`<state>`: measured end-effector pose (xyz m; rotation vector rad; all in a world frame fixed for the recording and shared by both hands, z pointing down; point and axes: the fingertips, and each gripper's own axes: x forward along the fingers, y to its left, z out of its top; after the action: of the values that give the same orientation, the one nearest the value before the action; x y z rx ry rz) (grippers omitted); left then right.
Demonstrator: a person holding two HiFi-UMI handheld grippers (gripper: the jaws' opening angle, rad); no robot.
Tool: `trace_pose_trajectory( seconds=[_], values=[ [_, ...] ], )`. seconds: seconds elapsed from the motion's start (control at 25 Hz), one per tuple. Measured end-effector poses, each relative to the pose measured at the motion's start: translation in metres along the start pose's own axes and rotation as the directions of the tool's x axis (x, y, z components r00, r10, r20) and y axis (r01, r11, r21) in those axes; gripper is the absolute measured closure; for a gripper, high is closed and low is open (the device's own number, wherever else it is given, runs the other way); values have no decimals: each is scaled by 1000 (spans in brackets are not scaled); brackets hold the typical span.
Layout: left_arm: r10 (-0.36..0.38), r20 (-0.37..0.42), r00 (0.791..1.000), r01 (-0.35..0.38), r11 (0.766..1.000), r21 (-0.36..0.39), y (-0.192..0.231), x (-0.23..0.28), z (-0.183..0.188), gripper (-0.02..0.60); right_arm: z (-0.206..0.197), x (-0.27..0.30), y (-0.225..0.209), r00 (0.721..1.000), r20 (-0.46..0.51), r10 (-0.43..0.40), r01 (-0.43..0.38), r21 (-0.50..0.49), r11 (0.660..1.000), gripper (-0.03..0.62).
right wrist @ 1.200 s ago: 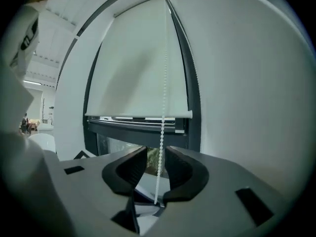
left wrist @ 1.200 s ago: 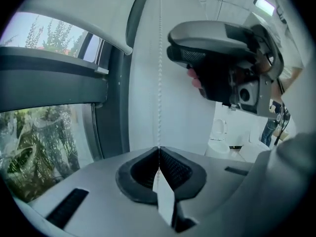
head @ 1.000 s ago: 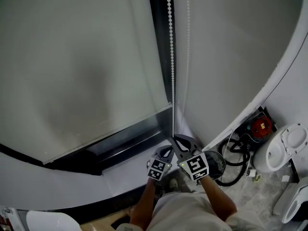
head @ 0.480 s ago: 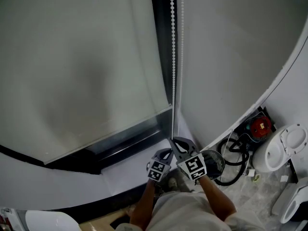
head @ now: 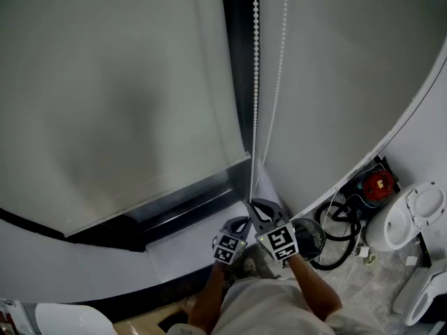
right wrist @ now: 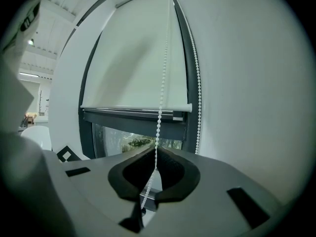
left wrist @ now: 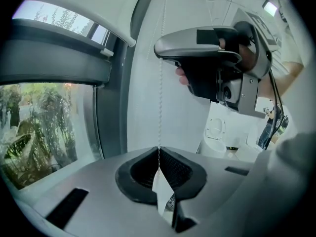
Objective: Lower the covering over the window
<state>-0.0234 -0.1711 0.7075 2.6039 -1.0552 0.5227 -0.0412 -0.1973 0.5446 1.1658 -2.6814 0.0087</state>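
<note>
The roller blind (head: 119, 96) covers most of the window, with a strip of glass bare under its bottom rail (right wrist: 136, 107). The left gripper (head: 242, 222) and right gripper (head: 252, 203) both have their jaws clenched on the bead chain (head: 254, 82), so the pull should run straight down, without jerks. Only the right gripper view shows the remaining gap.

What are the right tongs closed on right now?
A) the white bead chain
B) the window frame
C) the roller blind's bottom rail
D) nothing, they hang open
A: in the right gripper view the right tongs are pinched together on the bead chain, which runs up in front of the roller blind.
</note>
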Motion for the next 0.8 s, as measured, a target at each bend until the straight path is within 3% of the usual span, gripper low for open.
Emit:
trace_pose_trajectory(
  seconds=[0.16, 0.36, 0.48, 0.8],
  values=[
    [10, 23, 1000, -10, 1000, 7, 0, -5, 6, 555, 4, -2, -2, 1000, 3, -24, 24, -23, 999, 559],
    [30, 83, 996, -29, 1000, -8, 1, -17, 20, 500, 8, -9, -2, 999, 11, -37, 38, -65, 997, 479],
    [51, 135, 990, -51, 999, 2, 2, -29, 37, 488, 12, -17, -3, 999, 23, -47, 48, -82, 995, 466],
    [116, 297, 948, -127, 992, 20, 3, -86, 111, 488, 39, -44, 1, 995, 90, -35, 41, -65, 997, 466]
  ],
)
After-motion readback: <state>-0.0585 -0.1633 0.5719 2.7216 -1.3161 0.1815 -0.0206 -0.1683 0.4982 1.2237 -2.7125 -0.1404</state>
